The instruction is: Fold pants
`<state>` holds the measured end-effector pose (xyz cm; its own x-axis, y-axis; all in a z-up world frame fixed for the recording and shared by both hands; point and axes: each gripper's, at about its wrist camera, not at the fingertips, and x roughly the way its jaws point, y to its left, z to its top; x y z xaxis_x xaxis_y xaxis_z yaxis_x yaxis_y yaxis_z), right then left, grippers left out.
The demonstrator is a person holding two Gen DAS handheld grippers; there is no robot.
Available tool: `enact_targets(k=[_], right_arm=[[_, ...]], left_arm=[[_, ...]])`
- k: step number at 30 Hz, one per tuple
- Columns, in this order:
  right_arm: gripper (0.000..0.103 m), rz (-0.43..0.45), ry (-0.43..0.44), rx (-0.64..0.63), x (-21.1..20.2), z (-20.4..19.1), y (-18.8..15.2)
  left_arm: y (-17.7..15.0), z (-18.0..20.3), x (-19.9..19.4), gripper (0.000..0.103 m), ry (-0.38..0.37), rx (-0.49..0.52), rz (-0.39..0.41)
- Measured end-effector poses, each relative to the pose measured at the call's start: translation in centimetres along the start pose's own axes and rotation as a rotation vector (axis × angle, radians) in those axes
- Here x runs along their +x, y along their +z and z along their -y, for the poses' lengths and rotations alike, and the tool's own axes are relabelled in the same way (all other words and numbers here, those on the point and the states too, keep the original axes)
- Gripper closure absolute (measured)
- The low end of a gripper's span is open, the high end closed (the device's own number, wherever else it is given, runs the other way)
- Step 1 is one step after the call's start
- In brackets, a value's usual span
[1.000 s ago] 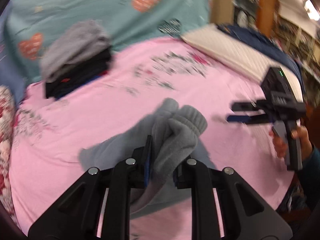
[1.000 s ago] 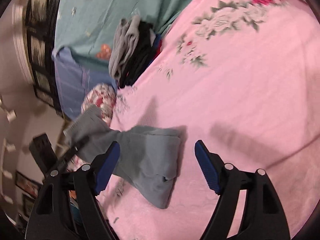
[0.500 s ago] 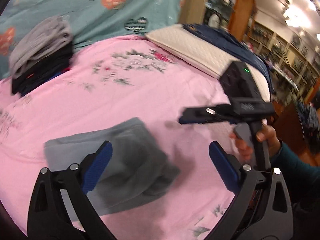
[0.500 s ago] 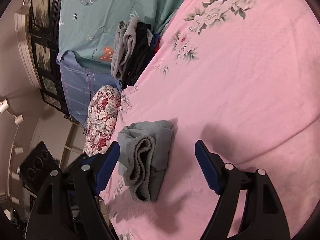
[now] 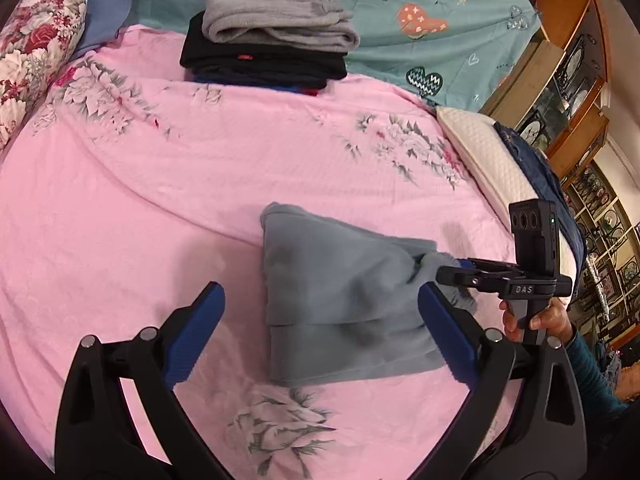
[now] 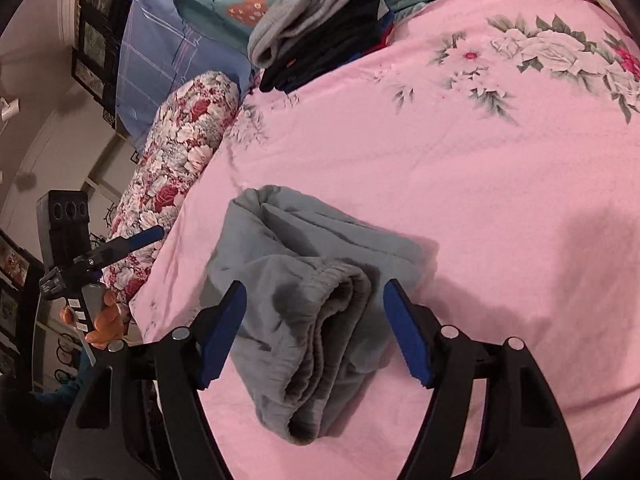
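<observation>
1. On the near part of the pink bed sheet [image 5: 160, 200] lie the grey pants [image 5: 344, 292], already folded into a thick bundle, with the elastic waistband edges stacked at the near right side.
2. Over the bundle is the left tool [image 5: 320, 320], its jaws wide apart and holding nothing.
3. At the right end of the bundle, the right tool [image 6: 316, 320] has the stacked edges between its jaws, which are closing; the pads do not press the cloth yet.
4. At the far side of the bed, a pile of folded clothes [image 5: 268, 48] is well apart from the pants.
5. I judge the folding is nearly finished, and the step in hand is taking the bundle.
6. The next move probably needs a firm grip through all layers, so that the fold does not open when it is carried to the pile.
</observation>
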<state>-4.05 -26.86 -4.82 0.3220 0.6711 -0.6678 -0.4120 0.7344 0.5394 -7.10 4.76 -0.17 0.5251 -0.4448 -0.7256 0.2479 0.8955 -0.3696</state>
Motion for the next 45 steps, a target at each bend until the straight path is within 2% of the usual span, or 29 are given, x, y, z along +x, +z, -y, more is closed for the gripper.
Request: enact_targets(k=[1,3,5,7,10,11,13,15,16,18,20,22,25,27,30,34,35,36,37,38,39,43,45], right_arm=[[0.034,-0.014,-0.009,-0.001,0.6,0.0,0.0],[0.055,-0.021,-0.037,-0.034,1.2,-0.4,0.0],[0.067,-0.012,-0.058,-0.079,0.4,-1.3,0.1],[0.07,0.033,-0.053,-0.091,-1.3,-1.9,0.5],[0.071,0.075,-0.063,-0.04,-3.0,-0.9,1.0],[0.071,0.062,-0.089,-0.024,-2.8,-0.2,1.0],[0.068,-0.021,-0.204,0.003,-1.1,1.3,0.3],[0.051,-0.04,-0.22,0.028,-0.8,2.2,0.2],[0.051,-0.032,-0.213,0.026,-1.1,2.0,0.6],[0.049,0.007,-0.217,-0.031,-2.4,0.6,2.0],[0.049,0.016,-0.176,-0.119,-2.6,-1.6,3.7],[0.049,-0.021,-0.141,-0.223,-1.1,-4.2,5.5],[0.049,-0.118,-0.103,-0.361,3.5,-7.4,7.6],[0.051,-0.199,-0.096,-0.421,7.2,-8.8,8.6],[0.059,-0.279,-0.072,-0.511,11.0,-10.5,9.0],[0.06,-0.349,-0.063,-0.556,14.4,-11.7,9.8],[0.061,-0.361,-0.068,-0.556,15.1,-11.7,10.0],[0.075,-0.381,-0.073,-0.56,15.6,-11.6,10.1],[0.085,-0.404,-0.098,-0.587,16.2,-11.8,9.9],[0.093,-0.412,-0.113,-0.615,16.3,-12.0,9.7],[0.094,-0.41,-0.122,-0.651,16.0,-12.4,9.4],[0.095,-0.323,-0.155,-0.674,13.9,-13.1,10.3],[0.096,-0.289,-0.172,-0.678,13.3,-13.2,10.6]], left_arm=[[0.0,-0.1,0.4,0.004,0.008,0.008,-0.01],[0.0,-0.1,1.0,0.004,0.027,0.032,-0.024],[0.1,-0.3,1.5,0.004,0.024,0.036,-0.034],[0.2,-0.7,2.0,0.004,0.022,0.023,-0.039],[0.0,-1.3,3.0,0.004,0.027,0.004,-0.073],[-0.4,-1.5,3.5,0.004,0.035,0.003,-0.091],[-1.1,-1.9,4.1,0.004,0.039,0.001,-0.123],[-2.0,-2.1,4.3,0.004,0.029,0.002,-0.146],[-2.4,-2.0,4.4,0.004,0.017,0.003,-0.156],[-2.9,-1.4,4.8,0.004,-0.018,0.022,-0.173],[-3.2,-0.5,5.3,0.004,-0.047,0.045,-0.177],[-3.3,0.3,6.0,0.005,-0.076,0.063,-0.183],[-3.5,0.8,6.8,0.007,-0.112,0.059,-0.197],[-3.5,0.4,7.2,0.018,-0.133,0.037,-0.203],[-3.4,-0.4,7.0,0.022,-0.162,-0.002,-0.189],[-3.2,-1.6,7.1,0.023,-0.201,-0.065,-0.18],[-3.1,-1.7,7.2,0.031,-0.191,-0.068,-0.177],[-3.2,-1.6,7.3,0.055,-0.184,-0.066,-0.183],[-3.3,-1.4,7.5,0.066,-0.155,-0.054,-0.191],[-3.4,-1.3,7.5,0.072,-0.132,-0.034,-0.184],[-3.5,-1.0,7.2,0.08,-0.128,-0.017,-0.176],[-3.6,0.4,5.5,0.084,-0.115,0.039,-0.131],[-4.0,0.9,4.8,0.086,-0.109,0.056,-0.134]])
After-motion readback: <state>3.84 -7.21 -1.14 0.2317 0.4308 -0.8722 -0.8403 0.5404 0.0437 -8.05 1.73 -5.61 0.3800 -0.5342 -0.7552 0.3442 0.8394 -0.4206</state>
